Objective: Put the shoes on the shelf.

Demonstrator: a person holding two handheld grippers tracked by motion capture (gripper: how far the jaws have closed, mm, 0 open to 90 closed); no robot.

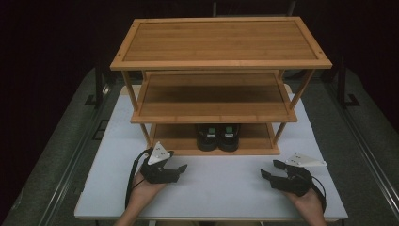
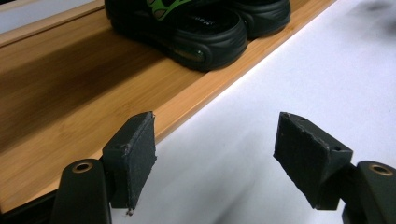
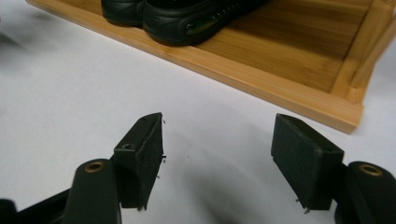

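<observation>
- Left hand-held gripper (image 1: 181,168): jaws wide, nothing between them, above the white tabletop (image 1: 211,183) just in front of the rack.
- Right hand-held gripper (image 1: 269,169): jaws wide, nothing held, over the tabletop, well apart from the left one.
- Pair of black shoes with green accents (image 1: 217,136): side by side on the bottom shelf of the three-tier bamboo shoe rack (image 1: 214,113), near its front edge, beyond both grippers.

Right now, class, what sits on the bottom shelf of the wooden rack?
A pair of black shoes stands side by side on the bottom shelf of the wooden rack. The middle shelf above covers their rear parts and the back of that shelf.
</observation>
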